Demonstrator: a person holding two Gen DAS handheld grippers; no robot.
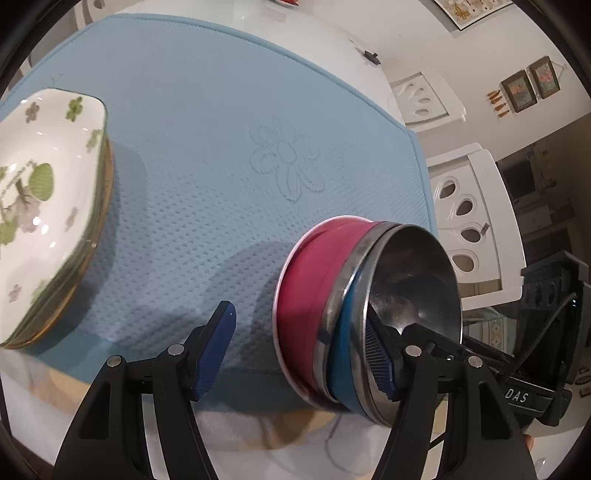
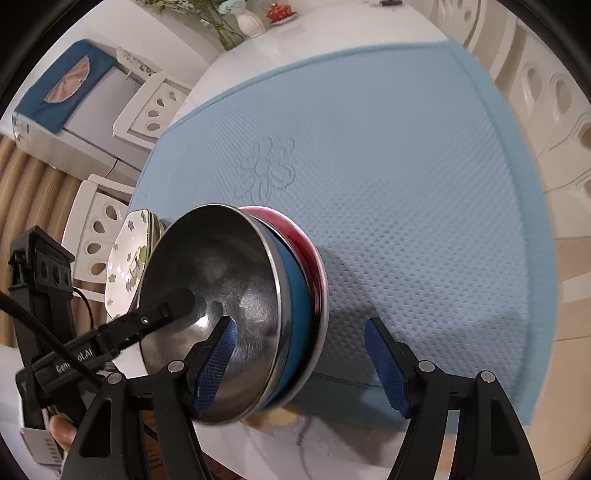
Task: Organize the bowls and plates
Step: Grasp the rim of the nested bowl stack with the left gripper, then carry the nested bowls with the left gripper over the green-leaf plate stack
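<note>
A stack of bowls stands on the blue mat [image 1: 207, 122]: a steel-lined blue bowl [image 1: 413, 295] nested in a pink bowl [image 1: 314, 295]. Both grippers straddle its rim. My left gripper [image 1: 299, 350] is open, with its right finger [image 1: 376, 358] inside the steel bowl and its left finger outside. My right gripper [image 2: 306, 365] is open, with its left finger [image 2: 218, 362] inside the same bowl [image 2: 214, 295] and its right finger outside over the mat [image 2: 406, 184]. A stack of white floral plates [image 1: 40, 206] lies at the mat's left edge; it also shows in the right wrist view [image 2: 127, 258].
The mat lies on a white table [image 1: 295, 454]. White chairs [image 1: 476, 221] stand around the table. A vase [image 2: 251, 22] and a red item [image 2: 280, 14] stand at the table's far end. A blue-covered appliance [image 2: 62, 92] stands beyond the table.
</note>
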